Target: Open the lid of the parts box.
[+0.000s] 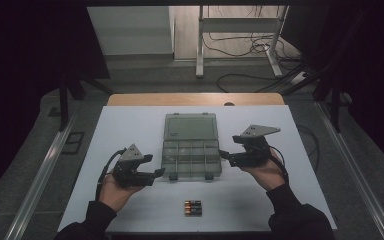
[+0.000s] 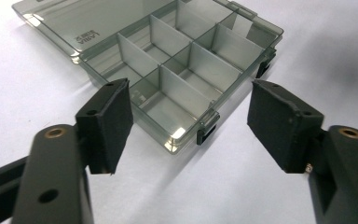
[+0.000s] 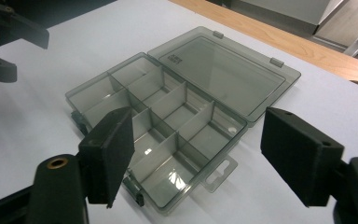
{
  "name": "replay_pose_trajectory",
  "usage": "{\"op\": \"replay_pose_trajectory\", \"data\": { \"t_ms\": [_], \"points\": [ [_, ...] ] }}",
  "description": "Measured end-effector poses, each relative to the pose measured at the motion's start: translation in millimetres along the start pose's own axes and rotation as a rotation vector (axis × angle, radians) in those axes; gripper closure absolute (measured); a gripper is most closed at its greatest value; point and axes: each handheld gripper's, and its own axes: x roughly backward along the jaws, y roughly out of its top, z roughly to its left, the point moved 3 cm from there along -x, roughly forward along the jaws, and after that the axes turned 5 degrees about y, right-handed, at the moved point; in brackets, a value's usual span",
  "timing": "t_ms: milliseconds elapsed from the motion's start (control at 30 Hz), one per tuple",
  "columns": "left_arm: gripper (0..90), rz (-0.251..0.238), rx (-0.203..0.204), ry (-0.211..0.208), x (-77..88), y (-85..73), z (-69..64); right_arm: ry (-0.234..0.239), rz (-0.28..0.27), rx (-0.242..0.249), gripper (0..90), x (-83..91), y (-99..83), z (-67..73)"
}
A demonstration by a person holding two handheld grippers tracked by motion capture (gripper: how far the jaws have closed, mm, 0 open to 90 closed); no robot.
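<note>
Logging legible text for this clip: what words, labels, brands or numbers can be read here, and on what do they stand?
Nothing can be read.
Embossed mark on the open lid of the compartment box: too small and blurred in both gripper views.
Label bands on the batteries: too small in the high view.

One open organizer box, three batteries, two handheld grippers on a white table.

Counted from above: a single clear grey compartment box (image 1: 192, 146) with one lid (image 1: 190, 127) folded flat behind it; eight compartments inside, in two rows of four, seen best from the right gripper view (image 3: 158, 130); two dark latches on the front edge (image 1: 173, 176) (image 1: 209, 176); two small tabs on the lid's far rim. Three batteries (image 1: 193, 208) side by side near the front of the table (image 1: 130, 130). Two grippers, left gripper (image 1: 156, 174) and right gripper (image 1: 225, 155), each with two jaws parted, nothing between.
</note>
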Motion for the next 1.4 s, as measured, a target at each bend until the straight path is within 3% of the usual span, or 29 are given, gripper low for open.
{"op": "replay_pose_trajectory", "data": {
  "t_ms": [600, 900, 1033, 1167, 1400],
  "points": [
    [18.7, -0.025, 0.038, 0.018, 20.4, -12.9, 9.8, -0.014, 0.034, -0.008, 12.3, 21.8, -25.7, 5.7],
    [14.7, -0.059, 0.064, 0.024, 33.2, -18.2, 13.0, -0.052, 0.011, -0.005, 5.1, 35.9, -37.3, 10.8],
    [13.7, -0.075, 0.084, 0.041, 40.3, -21.4, 15.8, -0.05, -0.007, -0.022, 3.6, 44.0, -43.0, 11.7],
    [8.7, -0.069, 0.083, 0.086, 46.8, -24.8, 18.5, -0.052, -0.017, -0.041, 2.4, 50.9, -48.6, 12.7],
    [6.6, -0.085, 0.099, 0.11, 58.9, -31.5, 21.0, -0.068, -0.011, -0.061, 1.3, 60.4, -58.7, 13.5]
  ]
}}
